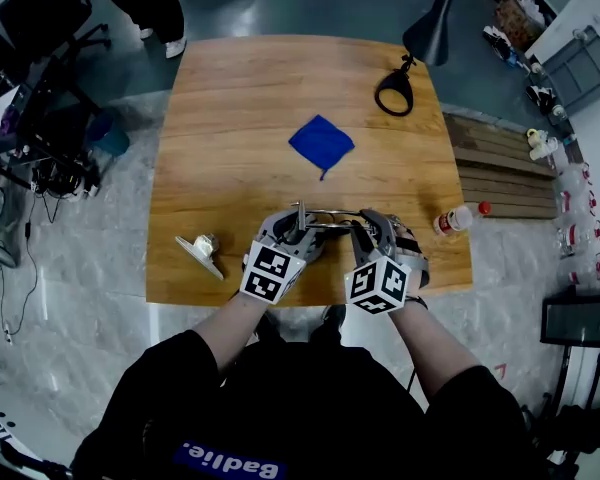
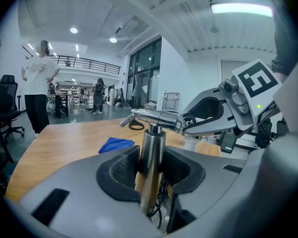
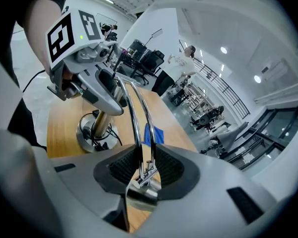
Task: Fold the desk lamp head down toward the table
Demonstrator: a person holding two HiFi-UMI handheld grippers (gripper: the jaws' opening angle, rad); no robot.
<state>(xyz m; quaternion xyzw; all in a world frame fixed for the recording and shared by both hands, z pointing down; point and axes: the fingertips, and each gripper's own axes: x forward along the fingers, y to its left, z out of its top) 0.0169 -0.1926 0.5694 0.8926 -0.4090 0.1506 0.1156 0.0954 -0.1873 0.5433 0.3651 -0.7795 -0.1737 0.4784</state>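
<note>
Holds a chrome-metal desk lamp [image 1: 325, 224] at the 6 o'clock edge of the light wooden table [image 1: 230, 118], with one gripper on each side of it. Clamps the left gripper [image 2: 151, 170] on the lamp's upright round post [image 2: 151, 148], dark pads pressed against it from both sides, above the round base [image 3: 87, 135]. Pinches the twin thin chrome rods [image 3: 139, 113] of the lamp's arm with the right gripper [image 3: 141, 170], at 3 o'clock from the left one, jaws closed part-way onto them. Keeps that arm about level from the post top across to the right gripper.

Elsewhere on the table:
- At 12 o'clock from the lamp, well apart, a crumpled blue cloth [image 1: 321, 143].
- Toward 1 o'clock, near the far edge, a black ring-shaped item [image 1: 394, 92].
- At 3 o'clock, at the table's edge, a clear plastic bottle with a red cap [image 1: 458, 218].
- At 9 o'clock, a small silvery object [image 1: 200, 250].
</note>
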